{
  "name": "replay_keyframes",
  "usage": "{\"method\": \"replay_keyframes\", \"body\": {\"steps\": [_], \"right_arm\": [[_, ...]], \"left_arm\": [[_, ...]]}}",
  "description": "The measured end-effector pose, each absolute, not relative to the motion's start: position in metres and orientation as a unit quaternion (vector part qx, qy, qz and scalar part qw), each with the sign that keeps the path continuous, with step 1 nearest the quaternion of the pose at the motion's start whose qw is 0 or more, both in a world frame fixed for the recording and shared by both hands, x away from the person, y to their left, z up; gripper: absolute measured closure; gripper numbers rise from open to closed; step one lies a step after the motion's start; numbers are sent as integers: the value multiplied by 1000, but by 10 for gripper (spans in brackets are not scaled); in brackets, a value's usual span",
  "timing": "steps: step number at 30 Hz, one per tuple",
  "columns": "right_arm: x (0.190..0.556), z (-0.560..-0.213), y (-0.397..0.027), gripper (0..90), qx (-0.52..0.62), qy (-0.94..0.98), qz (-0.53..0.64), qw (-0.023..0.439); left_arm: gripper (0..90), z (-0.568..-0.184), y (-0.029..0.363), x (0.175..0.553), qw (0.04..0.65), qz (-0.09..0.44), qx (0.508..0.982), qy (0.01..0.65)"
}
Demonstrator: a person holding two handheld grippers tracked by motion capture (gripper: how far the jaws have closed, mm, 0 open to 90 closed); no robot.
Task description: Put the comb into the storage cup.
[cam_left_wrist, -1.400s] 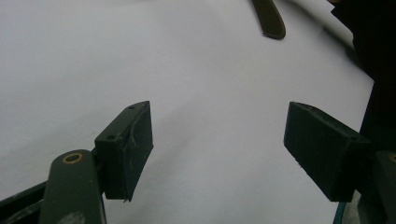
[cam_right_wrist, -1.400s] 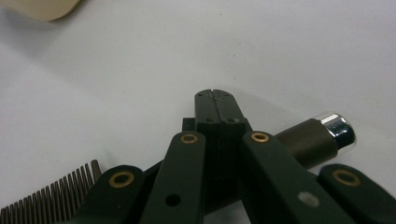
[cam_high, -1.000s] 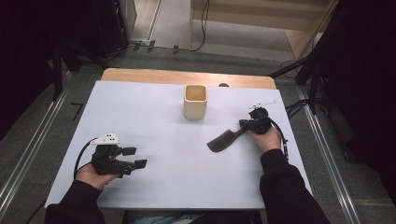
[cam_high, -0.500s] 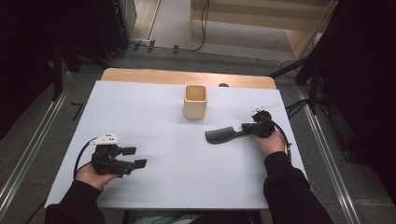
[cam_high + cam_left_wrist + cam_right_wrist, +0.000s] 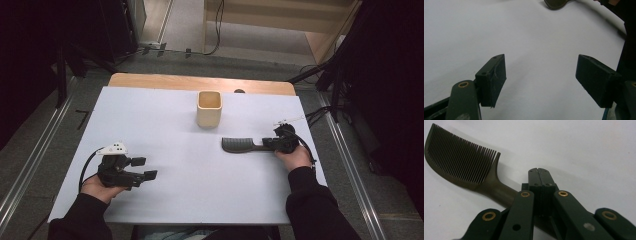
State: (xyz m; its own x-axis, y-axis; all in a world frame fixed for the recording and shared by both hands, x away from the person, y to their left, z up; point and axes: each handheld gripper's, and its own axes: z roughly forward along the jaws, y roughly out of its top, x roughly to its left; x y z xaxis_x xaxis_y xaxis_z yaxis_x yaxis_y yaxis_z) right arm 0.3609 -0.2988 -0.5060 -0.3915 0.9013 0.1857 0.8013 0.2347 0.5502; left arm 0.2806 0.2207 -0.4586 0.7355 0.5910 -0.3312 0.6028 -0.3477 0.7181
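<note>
Dark comb (image 5: 241, 145) lies flat on the white table (image 5: 200, 170), right of centre

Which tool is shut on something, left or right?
The right tool: its jaws are closed on the handle of the dark plastic comb, which lies on the white table. The left tool is open and holds nothing.

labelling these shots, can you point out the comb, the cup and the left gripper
comb (image 5: 461, 162), right gripper view, on the middle of its teeth
cup (image 5: 209, 116), high view, on its front wall
left gripper (image 5: 540, 77), left gripper view, midway between its two open fingertips
</note>
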Motion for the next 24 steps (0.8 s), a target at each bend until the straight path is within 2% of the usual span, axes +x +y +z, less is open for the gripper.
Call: {"method": "replay_keyframes", "body": {"steps": [24], "right_arm": [[336, -504, -291, 876, 533, 793, 286, 72]], "left_arm": [[251, -458, 220, 280, 441, -6, 821, 362]]}}
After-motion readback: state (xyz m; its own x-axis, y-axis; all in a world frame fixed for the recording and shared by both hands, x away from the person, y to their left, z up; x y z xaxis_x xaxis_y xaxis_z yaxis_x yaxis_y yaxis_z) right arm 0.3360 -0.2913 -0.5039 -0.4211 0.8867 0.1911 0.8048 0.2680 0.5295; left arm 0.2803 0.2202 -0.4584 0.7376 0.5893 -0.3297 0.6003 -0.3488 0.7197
